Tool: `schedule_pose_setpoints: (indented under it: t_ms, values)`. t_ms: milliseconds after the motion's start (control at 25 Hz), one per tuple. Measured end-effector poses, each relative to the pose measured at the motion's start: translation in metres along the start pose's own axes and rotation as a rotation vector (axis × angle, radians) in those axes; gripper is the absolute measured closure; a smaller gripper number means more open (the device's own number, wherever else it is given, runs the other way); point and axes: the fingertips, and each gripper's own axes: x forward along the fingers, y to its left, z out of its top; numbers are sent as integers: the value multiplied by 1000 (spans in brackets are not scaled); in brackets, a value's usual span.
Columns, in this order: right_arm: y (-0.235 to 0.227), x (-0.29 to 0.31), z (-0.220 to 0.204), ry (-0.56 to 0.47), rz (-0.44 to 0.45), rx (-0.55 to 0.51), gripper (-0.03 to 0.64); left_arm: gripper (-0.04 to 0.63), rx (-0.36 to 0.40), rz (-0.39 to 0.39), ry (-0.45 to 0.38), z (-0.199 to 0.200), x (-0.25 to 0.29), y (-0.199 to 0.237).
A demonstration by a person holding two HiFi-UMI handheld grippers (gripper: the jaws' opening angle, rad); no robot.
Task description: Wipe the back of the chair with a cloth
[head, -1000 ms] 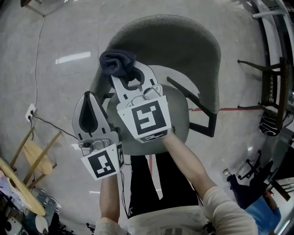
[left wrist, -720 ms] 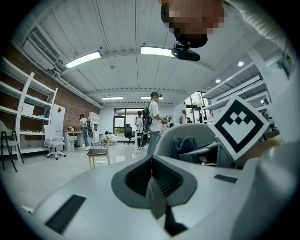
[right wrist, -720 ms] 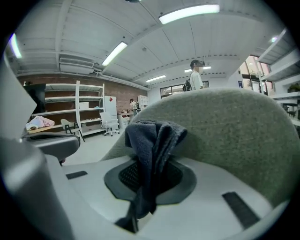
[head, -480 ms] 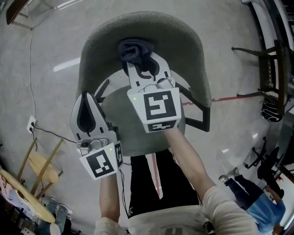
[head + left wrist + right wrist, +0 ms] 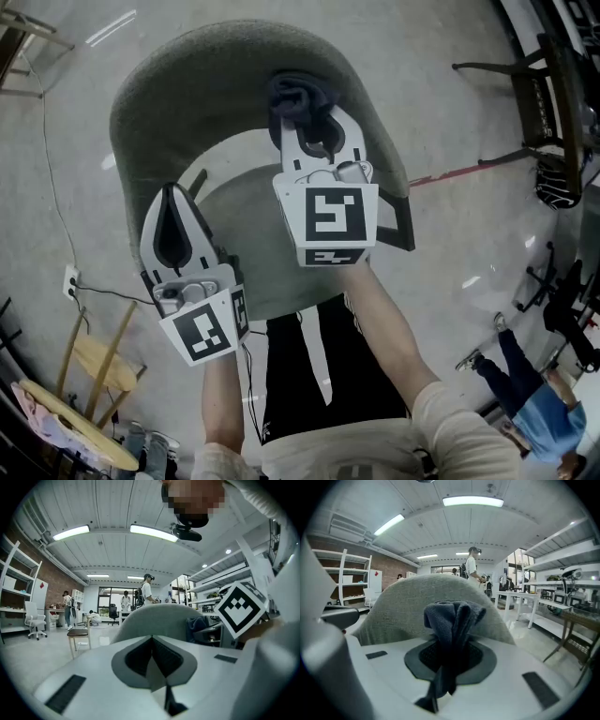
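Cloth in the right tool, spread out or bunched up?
Bunched up: the cloth bulges as a wad from the shut right tool.

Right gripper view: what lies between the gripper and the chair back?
A bunched dark cloth, clamped in the right gripper, stands directly before the grey chair back; the right gripper view shows it.

The right gripper (image 5: 312,127) is held out ahead of the left one, at the end of the stretched right forearm (image 5: 389,328). Its jaws are closed on a dark blue cloth (image 5: 452,616), which is bunched between them and stands out past their tips. The left gripper (image 5: 172,202) is held nearer the body, on the left forearm (image 5: 221,398). Its jaws are pressed together, and nothing is seen between them. Both grippers are pointed away from the body.
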Motion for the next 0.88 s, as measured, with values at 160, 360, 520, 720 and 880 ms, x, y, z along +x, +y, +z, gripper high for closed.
schedule_pose_setpoints:
  t_ms: [160,360,520,720,880]
  values:
    - [-26,-16,-4,-3,-74,21,560,580,5,-46,-3,1,3,-20]
    - [-48,-33,-11,3,-138,43,560,580,11,-88,-3,1,3,-36]
    - [-57,-40,-15,5,-169,60,560,580,16,-103,-5,1,2,-40]
    - [-65,-44,-18,13,-194,55,560,580,13,-97,-10,1,-1,-39]
    - [-54,-48,-14,0,-158,27,560,580,8,-57,-10,-2,-10,-27]
